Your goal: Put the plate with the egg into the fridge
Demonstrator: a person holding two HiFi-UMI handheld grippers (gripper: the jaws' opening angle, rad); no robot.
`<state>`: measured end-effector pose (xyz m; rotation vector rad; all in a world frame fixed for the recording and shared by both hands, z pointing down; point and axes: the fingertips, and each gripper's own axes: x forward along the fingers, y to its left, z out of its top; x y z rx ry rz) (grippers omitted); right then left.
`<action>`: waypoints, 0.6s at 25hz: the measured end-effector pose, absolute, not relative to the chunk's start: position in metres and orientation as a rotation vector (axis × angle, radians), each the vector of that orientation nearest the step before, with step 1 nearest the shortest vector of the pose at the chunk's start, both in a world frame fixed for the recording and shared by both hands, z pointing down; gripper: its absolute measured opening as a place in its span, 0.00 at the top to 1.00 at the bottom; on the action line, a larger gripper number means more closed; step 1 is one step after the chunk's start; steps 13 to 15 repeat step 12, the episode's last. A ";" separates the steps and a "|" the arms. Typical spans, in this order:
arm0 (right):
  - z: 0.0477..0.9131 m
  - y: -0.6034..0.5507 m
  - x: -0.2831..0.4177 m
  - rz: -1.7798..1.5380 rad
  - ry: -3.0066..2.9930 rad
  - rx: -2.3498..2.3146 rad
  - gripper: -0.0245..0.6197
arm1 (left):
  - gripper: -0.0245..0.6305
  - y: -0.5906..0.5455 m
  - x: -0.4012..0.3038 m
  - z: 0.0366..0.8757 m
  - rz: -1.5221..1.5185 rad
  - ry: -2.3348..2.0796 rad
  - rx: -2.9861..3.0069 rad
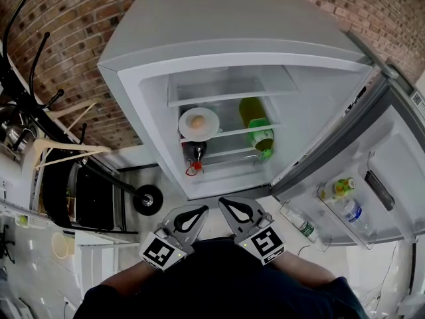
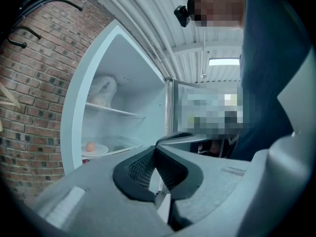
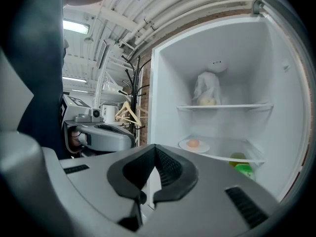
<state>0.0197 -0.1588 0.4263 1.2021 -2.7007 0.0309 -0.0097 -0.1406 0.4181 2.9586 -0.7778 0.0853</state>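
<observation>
Close to the body, the left gripper (image 1: 192,215) and right gripper (image 1: 234,211) both have their fingers pressed together on nothing. Well ahead of them, the plate (image 1: 211,126) with the egg (image 1: 197,121) already rests on the fridge's (image 1: 219,38) middle shelf (image 1: 234,132), more in line with the left. The door (image 1: 372,178) stands open, so closing it is probably next.

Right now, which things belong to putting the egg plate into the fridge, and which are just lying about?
Job: round white plate, brown egg on it, open white fridge.
Lying about: yellow-green plastic bottle, clear door bottles, wooden coat hangers.
</observation>
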 end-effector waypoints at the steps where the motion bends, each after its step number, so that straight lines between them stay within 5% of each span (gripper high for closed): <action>1: 0.426 -0.159 0.020 0.031 -2.701 1.204 0.95 | 0.96 -0.140 -0.010 0.418 0.087 -0.777 2.960; 15: 0.427 -0.159 0.020 0.040 -2.698 1.207 0.95 | 0.96 -0.140 -0.008 0.419 0.084 -0.775 2.959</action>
